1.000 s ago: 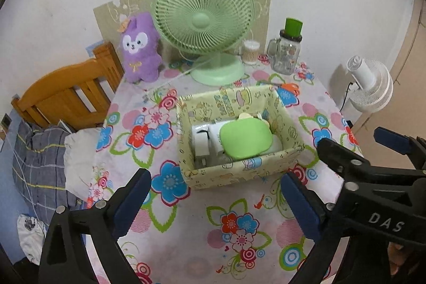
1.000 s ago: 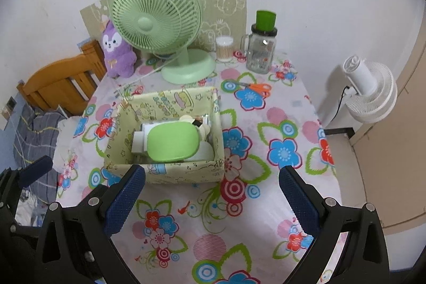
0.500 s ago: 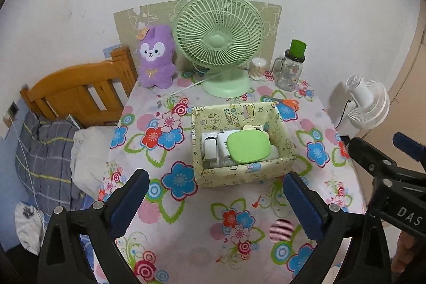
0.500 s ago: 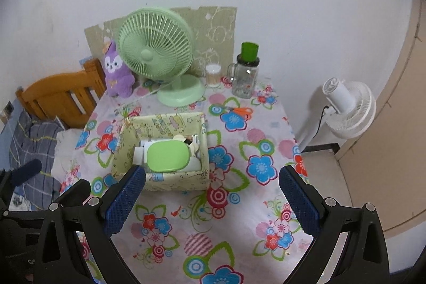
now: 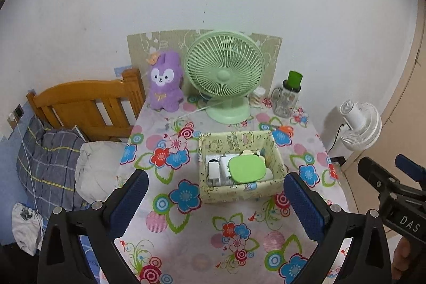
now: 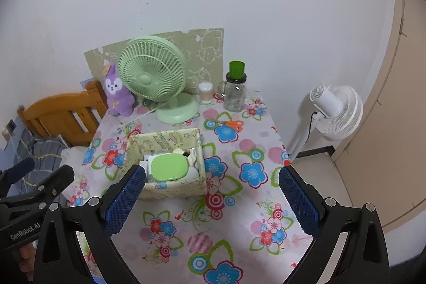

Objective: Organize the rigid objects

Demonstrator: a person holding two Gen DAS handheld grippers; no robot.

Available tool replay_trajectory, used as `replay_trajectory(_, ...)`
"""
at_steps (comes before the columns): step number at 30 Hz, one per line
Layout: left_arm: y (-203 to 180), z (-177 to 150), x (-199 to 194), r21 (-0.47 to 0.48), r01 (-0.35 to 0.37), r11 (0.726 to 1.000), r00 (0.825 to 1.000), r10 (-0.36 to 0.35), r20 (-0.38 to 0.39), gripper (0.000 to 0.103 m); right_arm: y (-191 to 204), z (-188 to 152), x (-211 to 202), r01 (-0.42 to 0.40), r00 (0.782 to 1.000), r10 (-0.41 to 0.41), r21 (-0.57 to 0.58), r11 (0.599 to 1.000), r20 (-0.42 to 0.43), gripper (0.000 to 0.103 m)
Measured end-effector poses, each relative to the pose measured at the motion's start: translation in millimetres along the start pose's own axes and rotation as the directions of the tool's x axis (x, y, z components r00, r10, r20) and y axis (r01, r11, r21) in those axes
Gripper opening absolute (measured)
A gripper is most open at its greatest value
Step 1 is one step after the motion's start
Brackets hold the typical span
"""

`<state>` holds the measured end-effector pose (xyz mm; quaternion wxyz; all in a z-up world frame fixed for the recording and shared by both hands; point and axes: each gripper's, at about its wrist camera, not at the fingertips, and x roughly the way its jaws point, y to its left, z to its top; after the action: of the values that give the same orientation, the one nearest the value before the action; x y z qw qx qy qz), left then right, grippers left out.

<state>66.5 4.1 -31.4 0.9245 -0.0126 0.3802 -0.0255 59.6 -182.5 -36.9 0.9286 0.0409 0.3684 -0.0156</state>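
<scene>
— Seen from the left wrist? Left gripper [image 5: 215,200] spread wide, empty, hanging above the near part of the flowered tablecloth [image 5: 234,236]. Yellow patterned box [image 5: 239,192] beyond the fingertips, near the table's middle, apart from both pads. Inside: a green oval lid [image 5: 246,170] lying on top of white items [image 5: 217,168], too crowded to name singly.

— And only there? Much of a bed at the left: wooden headboard [image 5: 87,103], plaid bedding [image 5: 45,159], a white pillow [image 5: 97,167]. Also the right gripper's body at the right edge, lettered "DAS".

— From the right wrist? Right gripper [image 6: 211,194] likewise gaping, nothing between the blue pads [image 6: 125,197]. Same box [image 6: 170,178] partly behind the left pad, green lid [image 6: 169,167] on top.

— Shown better there? White standing fan [image 6: 336,108] in full, on the floor beside the table, plus a beige door at the right. Orange-handled scissors [image 6: 230,123] lying plainly behind the box; mint desk fan [image 6: 153,71], purple plush rabbit [image 6: 117,92], cotton-swab jar [image 6: 205,91] and green-capped glass jar [image 6: 235,91] along the wall. Left gripper's body at the left edge, marked "GenRobot.AI".
</scene>
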Motion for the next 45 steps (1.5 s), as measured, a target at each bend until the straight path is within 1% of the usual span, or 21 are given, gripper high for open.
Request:
replay_trajectory(3, 0, -2, -7, 0.006, 0.002, 1.000, 1.000, -0.002, 0.012, 0.103, 0, -1, -5, 0.002, 1.000, -0.002, 0.003, 1.000, -0.006, 0.101)
replay_trajectory(5, -2, -5, -11, 0.019, -0.004, 1.000, 1.000, 0.003, 0.019, 0.103, 0, -2, -10, 0.020, 1.000, -0.020, 0.008, 1.000, -0.001, 0.101)
replay_trajectory(8, -3, -9, -16, 0.031, -0.008, 1.000, 1.000, 0.007, 0.021, 0.103, 0, -4, -19, 0.063, 0.998, -0.063, 0.003, 0.998, 0.026, 0.101)
replay_trajectory(11, -2, -11, -21, 0.028, -0.002, 1.000, 1.000, 0.002, 0.022, 0.103, -1, -5, -28, 0.078, 0.996, -0.078, 0.001, 0.997, 0.047, 0.101)
replay_trajectory(14, 0, -11, -25, 0.009, 0.009, 1.000, 1.000, -0.009, 0.022, 0.103, -2, -8, -32, 0.063, 0.997, -0.064, 0.010, 0.998, 0.048, 0.101)
replay_trajectory(17, 0, -12, -29, 0.010, 0.005, 1.000, 1.000, -0.006, 0.030, 0.103, -2, -11, -34, 0.059, 0.997, -0.059, 0.012, 0.998, 0.043, 0.101)
replay_trajectory(22, -2, -11, -35, 0.019, 0.025, 0.999, 0.999, -0.026, 0.036, 0.103, -4, -13, -35, 0.057, 0.998, -0.057, 0.024, 0.998, 0.040, 0.101)
replay_trajectory(25, 0, -11, -34, 0.007, 0.033, 0.999, 0.999, -0.033, 0.028, 0.103, -1, -14, -35, 0.058, 0.997, -0.059, 0.021, 0.998, 0.042, 0.101)
replay_trajectory(29, 3, -10, -31, -0.006, 0.018, 1.000, 1.000, -0.018, 0.020, 0.103, 2, -14, -35, 0.053, 0.998, -0.053, 0.010, 0.999, 0.042, 0.101)
replay_trajectory(32, 6, -10, -33, -0.018, 0.026, 0.999, 0.999, -0.026, 0.022, 0.103, 4, -13, -34, 0.049, 0.998, -0.049, 0.005, 0.999, 0.046, 0.101)
replay_trajectory(38, 6, -10, -34, -0.017, 0.016, 1.000, 0.999, -0.016, 0.032, 0.103, 6, -9, -34, 0.036, 0.998, -0.036, -0.001, 0.999, 0.058, 0.101)
replay_trajectory(42, 5, -8, -34, -0.011, -0.003, 1.000, 0.999, 0.004, 0.042, 0.103, 8, -9, -32, 0.024, 0.998, -0.024, -0.001, 1.000, 0.056, 0.101)
replay_trajectory(45, 5, -9, -33, -0.011, -0.002, 1.000, 0.999, 0.003, 0.036, 0.103, 8, -10, -29, 0.016, 0.999, -0.016, 0.000, 1.000, 0.049, 0.101)
